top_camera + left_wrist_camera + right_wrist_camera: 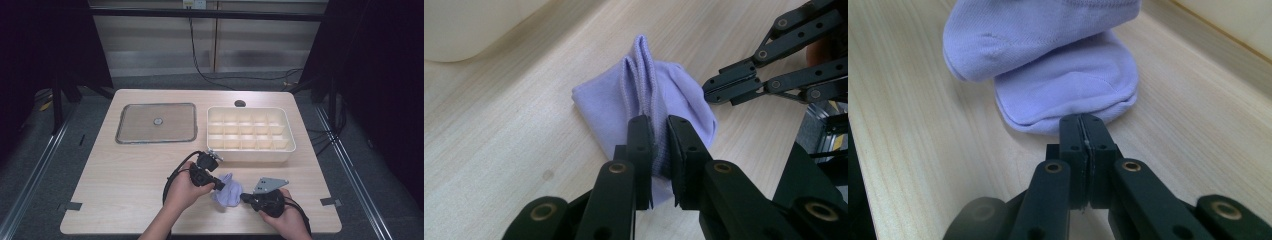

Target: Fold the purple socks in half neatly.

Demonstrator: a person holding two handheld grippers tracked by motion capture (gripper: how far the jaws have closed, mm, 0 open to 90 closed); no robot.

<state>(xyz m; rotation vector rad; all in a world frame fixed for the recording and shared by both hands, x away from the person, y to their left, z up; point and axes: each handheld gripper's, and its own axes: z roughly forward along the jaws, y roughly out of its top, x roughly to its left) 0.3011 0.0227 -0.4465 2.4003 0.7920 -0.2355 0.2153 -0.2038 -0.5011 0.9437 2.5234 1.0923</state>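
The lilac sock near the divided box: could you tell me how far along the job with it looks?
Done: the lilac sock lies folded on the table. In hand: the left hand-held gripper is shut on its ribbed cuff; the right hand-held gripper, shut and empty, touches the sock's edge. Left, probably: putting it into the divided box, whose visible compartments look empty.

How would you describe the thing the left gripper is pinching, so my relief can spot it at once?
Start from the white divided tray on the right half of the wooden table and come toward the person's edge. Just in front of it, between the left gripper and the right gripper, lies a folded lilac sock. It is the one soft, coloured item there, with a ribbed cuff.
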